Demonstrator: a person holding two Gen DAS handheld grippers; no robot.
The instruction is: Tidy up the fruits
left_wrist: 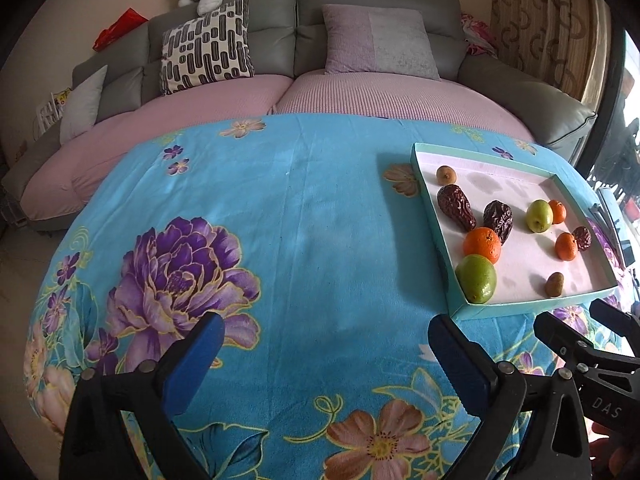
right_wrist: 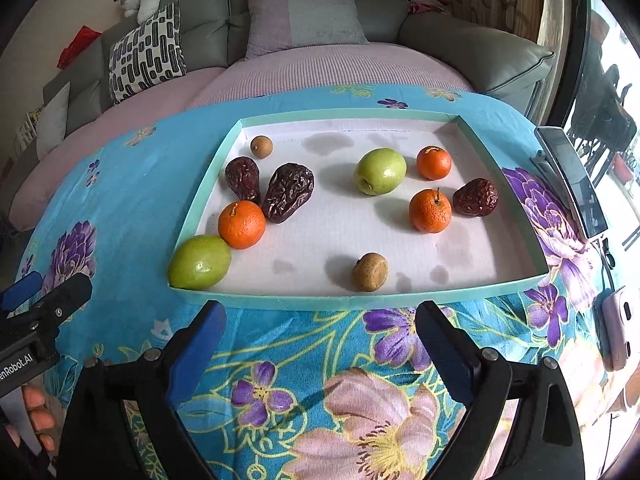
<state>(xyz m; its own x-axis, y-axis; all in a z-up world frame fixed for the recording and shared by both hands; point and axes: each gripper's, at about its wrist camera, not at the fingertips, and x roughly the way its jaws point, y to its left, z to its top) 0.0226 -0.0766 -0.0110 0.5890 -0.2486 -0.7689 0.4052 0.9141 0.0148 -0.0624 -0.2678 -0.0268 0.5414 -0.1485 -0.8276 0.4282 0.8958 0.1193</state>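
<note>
A shallow teal-rimmed tray with a white floor lies on the flowered blue cloth. In it are two green fruits, three oranges, three dark red dates and two small brown fruits. My right gripper stands open just in front of the tray's near rim, nothing between its fingers. My left gripper is open over bare cloth, left of the tray, and holds nothing.
A grey sofa with cushions and pink seat covers runs behind the table. A phone on a stand rises at the table's right edge, with a small pink device nearer. A person's fingers hold the left gripper's handle.
</note>
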